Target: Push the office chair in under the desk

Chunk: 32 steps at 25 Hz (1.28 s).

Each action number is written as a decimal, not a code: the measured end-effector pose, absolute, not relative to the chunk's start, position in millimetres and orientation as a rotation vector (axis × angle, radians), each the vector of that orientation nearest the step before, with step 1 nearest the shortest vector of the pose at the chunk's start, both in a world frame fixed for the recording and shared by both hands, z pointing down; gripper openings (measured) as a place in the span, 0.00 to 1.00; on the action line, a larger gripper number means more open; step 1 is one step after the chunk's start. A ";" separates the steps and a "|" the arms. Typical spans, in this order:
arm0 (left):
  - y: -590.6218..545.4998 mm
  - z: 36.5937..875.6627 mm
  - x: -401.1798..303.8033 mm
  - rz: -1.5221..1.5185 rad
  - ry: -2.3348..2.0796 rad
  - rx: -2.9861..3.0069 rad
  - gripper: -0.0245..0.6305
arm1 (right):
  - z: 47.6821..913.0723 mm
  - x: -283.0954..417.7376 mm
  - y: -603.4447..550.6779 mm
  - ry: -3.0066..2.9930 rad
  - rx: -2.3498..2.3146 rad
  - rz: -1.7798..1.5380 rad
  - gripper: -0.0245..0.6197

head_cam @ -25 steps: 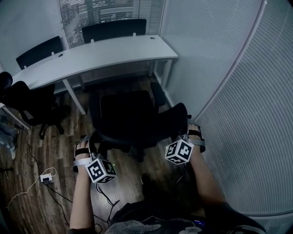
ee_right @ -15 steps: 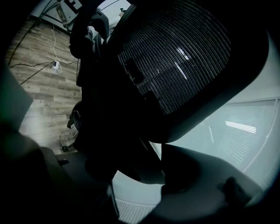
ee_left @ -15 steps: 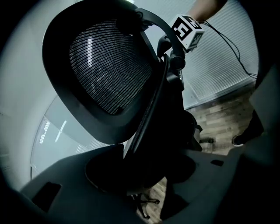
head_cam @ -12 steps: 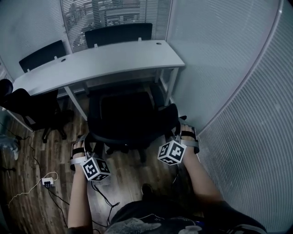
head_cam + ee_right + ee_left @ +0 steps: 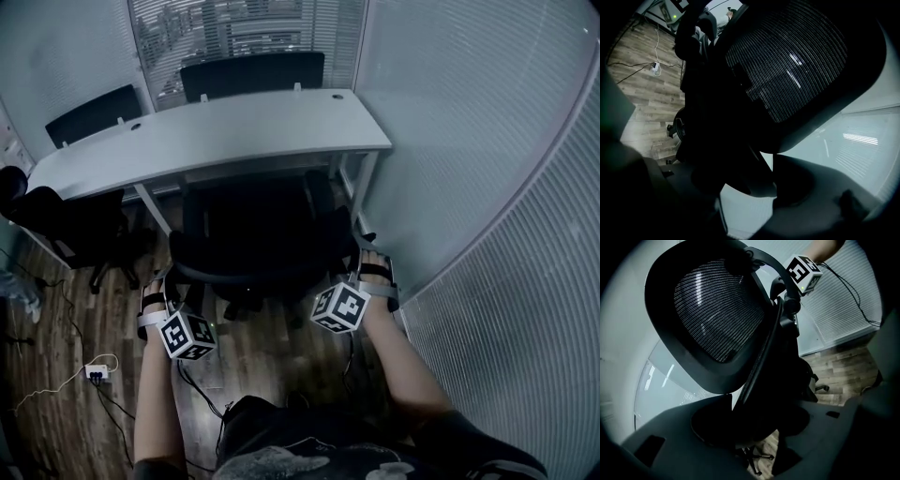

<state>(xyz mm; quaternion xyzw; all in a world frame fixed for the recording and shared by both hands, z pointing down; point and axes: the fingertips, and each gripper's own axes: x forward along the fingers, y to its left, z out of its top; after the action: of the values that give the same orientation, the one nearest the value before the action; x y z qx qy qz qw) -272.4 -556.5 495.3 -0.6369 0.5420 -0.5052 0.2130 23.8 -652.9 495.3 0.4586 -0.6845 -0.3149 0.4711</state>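
The black office chair (image 5: 253, 230) stands with its seat partly under the white desk (image 5: 216, 131). Its mesh backrest (image 5: 712, 310) faces me. My left gripper (image 5: 173, 281) is shut on the backrest's left rim. In the left gripper view the rim runs down between the jaws of that gripper (image 5: 754, 413). My right gripper (image 5: 361, 248) is shut on the right rim. The right gripper view shows the backrest (image 5: 787, 70) coming down between that gripper's (image 5: 754, 183) jaws. Each gripper's marker cube (image 5: 804, 270) shows from the other side.
Another black chair (image 5: 56, 220) stands at the left, and two more (image 5: 253, 70) sit behind the desk. A glass partition (image 5: 487, 187) runs close along the right. A power strip (image 5: 94, 372) and cables lie on the wood floor at the lower left.
Both grippers and the chair have moved forward toward the desk. The seat now reaches further under the desk's edge.
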 end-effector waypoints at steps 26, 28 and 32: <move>-728.3 507.6 -380.3 -1.425 1.520 -1.746 0.42 | 506.7 -78.7 -806.8 -1.683 1.107 -0.750 0.48; -741.9 509.8 -387.2 -1.431 1.512 -1.751 0.42 | 509.5 -85.1 -818.5 -1.685 1.096 -0.739 0.48; -767.3 509.9 -407.3 -1.426 1.516 -1.756 0.42 | 509.6 -104.1 -839.3 -1.694 1.090 -0.743 0.48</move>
<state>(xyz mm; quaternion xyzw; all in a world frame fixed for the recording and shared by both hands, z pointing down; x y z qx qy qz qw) -407.3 -767.3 509.9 -0.6308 0.5445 -0.5123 0.2077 -104.1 -839.3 509.6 0.4463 -0.6935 -0.3040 0.4768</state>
